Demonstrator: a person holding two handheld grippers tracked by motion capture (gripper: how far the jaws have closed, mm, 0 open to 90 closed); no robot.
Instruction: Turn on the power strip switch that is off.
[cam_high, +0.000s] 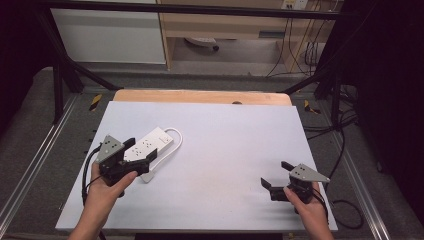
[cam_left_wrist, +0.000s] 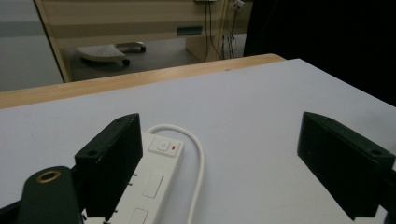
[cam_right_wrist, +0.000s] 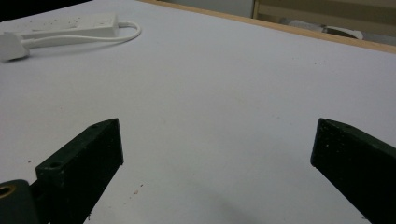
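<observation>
A white power strip (cam_high: 150, 141) lies on the left part of the white tabletop (cam_high: 225, 150), its cable (cam_high: 176, 141) looping round the far end and back to a white plug (cam_high: 147, 176). My left gripper (cam_high: 141, 150) hovers over the strip's near end, jaws wide open. In the left gripper view the strip (cam_left_wrist: 156, 182) runs beside and partly behind the left jaw, and nothing is pinched between the jaws of the left gripper (cam_left_wrist: 233, 154). My right gripper (cam_high: 274, 173) stands open at the near right above bare table. From the right gripper (cam_right_wrist: 217, 163) the strip (cam_right_wrist: 70, 23) and its plug (cam_right_wrist: 9, 46) show far off.
A wooden strip (cam_high: 200, 96) borders the table's far edge. Black frame posts (cam_high: 60, 75) and cables (cam_high: 345, 145) flank the table on both sides. Cabinets (cam_high: 225, 25) stand behind it.
</observation>
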